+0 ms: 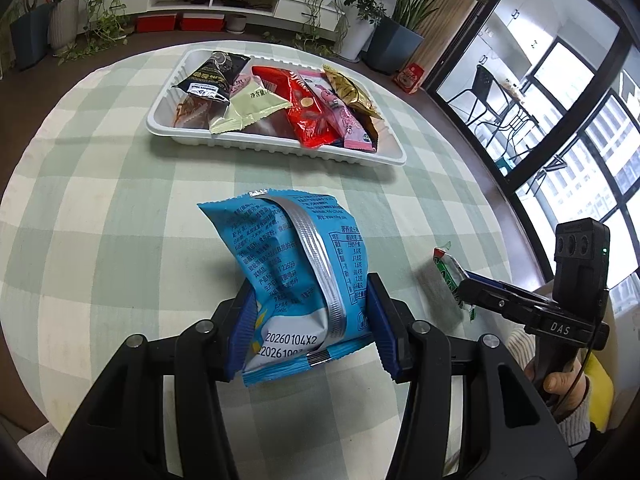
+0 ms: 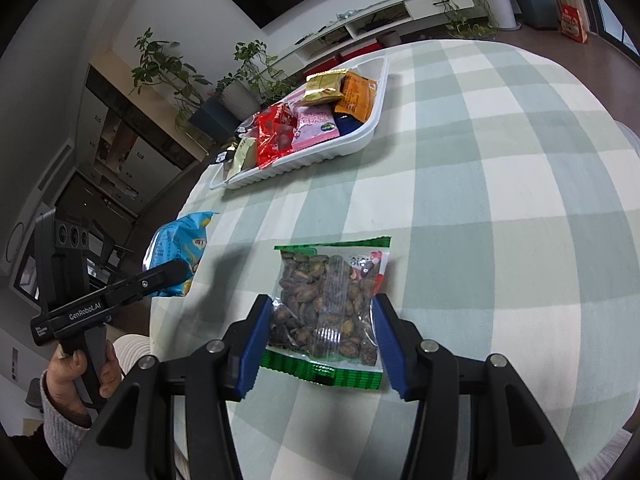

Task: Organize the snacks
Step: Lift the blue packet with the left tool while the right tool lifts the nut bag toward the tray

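Observation:
My left gripper [image 1: 310, 328] is shut on a blue snack packet [image 1: 288, 264], held above the checked tablecloth with its silver back seam facing me. My right gripper [image 2: 320, 340] is shut on a clear green-edged bag of dark seeds [image 2: 330, 308]. In the left wrist view that seed bag [image 1: 448, 276] shows edge-on at the right, in the right gripper [image 1: 466, 296]. The right wrist view shows the blue packet [image 2: 176, 252] at the left, in the left gripper [image 2: 176, 274]. Beyond both stands a white tray [image 1: 276, 148] [image 2: 344, 148] filled with several snack packets.
The round table [image 1: 100, 200] [image 2: 500, 200] wears a green and white checked cloth. A hand [image 1: 560, 388] holds the right gripper's handle and another hand [image 2: 80, 372] the left's. Potted plants [image 1: 400, 20], a low white cabinet [image 1: 212, 0] and glass doors [image 1: 560, 100] lie past the table.

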`<state>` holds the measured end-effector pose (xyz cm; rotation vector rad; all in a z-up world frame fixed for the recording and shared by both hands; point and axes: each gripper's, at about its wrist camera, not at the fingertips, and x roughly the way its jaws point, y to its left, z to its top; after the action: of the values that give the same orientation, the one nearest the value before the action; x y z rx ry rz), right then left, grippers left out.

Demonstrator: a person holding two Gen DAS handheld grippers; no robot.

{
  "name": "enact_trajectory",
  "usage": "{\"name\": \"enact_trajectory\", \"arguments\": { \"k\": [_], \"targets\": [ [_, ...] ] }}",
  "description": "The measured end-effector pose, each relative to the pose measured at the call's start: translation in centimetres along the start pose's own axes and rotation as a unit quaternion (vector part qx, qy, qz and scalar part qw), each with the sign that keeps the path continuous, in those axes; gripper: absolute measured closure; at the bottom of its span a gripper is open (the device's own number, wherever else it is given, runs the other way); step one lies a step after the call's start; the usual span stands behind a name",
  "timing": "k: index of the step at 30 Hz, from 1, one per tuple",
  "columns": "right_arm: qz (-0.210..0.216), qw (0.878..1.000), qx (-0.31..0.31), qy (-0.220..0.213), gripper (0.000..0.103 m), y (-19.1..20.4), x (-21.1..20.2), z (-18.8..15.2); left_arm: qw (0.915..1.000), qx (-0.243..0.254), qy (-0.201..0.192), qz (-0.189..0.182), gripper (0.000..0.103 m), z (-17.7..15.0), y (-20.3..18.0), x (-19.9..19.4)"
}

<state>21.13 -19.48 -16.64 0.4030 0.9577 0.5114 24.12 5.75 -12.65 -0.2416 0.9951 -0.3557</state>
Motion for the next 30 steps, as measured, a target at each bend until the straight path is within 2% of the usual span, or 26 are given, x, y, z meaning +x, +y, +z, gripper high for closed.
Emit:
{"name": "enact_trajectory", "arguments": {
  "k": [15,30],
  "targets": [
    [0.034,0.999,0.011,-0.015,0.049,0.7,-1.8,0.8,0.9998,0.012,-0.015,-0.011,0.054,0.5,-1.0,-1.9],
    [0.054,0.998,-0.002,-0.034,0.049,2.3,-2.4,3.7,0.9991,0.026,-0.032,-0.009,0.054,3.2,-1.7,-2.7]
  ]
}}
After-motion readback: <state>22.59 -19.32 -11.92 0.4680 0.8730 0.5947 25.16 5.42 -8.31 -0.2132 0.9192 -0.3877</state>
